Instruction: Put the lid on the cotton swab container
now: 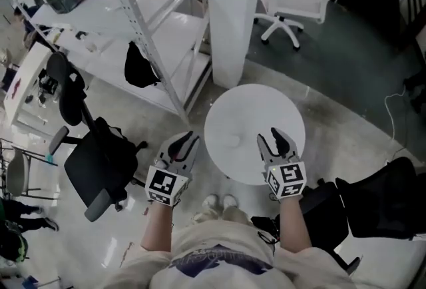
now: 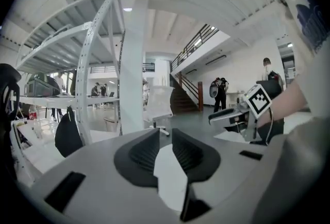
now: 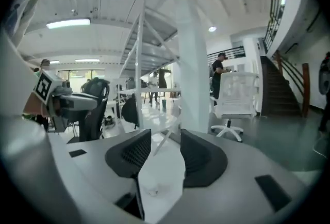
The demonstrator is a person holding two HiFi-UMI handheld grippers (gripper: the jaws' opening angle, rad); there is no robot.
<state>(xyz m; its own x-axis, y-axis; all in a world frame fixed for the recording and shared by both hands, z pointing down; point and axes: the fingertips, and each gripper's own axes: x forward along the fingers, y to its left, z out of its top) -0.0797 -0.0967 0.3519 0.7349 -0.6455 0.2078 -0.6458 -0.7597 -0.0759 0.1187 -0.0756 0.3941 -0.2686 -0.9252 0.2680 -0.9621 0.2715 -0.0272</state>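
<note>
The round white desk [image 1: 253,108] fills the middle of the head view, and both claws hang at its lower edge. The right claw [image 1: 274,138] is over the desk's lower right part. The left claw [image 1: 188,141] sits at its lower left rim, partly off it.

The left claw's jaws stand nearly together with a thin gap and nothing in it. The right claw's jaws are plainly apart and also hold nothing.

The cotton swab container [image 1: 231,141] shows in the head view only as a faint pale patch on the desk, between the two claws and about level with their tips. It is too washed out to tell the lid from the container, or which way its long side runs. It lies to the right of the left claw and to the left of the right claw, about equally near each. As the right claw is already over the desk, it looks better placed to reach first.

The right gripper view adds a small clear thing [image 3: 150,191] on the white desk, low in the frame between the spread jaws. This is probably the same piece. The left gripper view shows only bare desk past its jaws, with the right claw at the frame's right.
</note>
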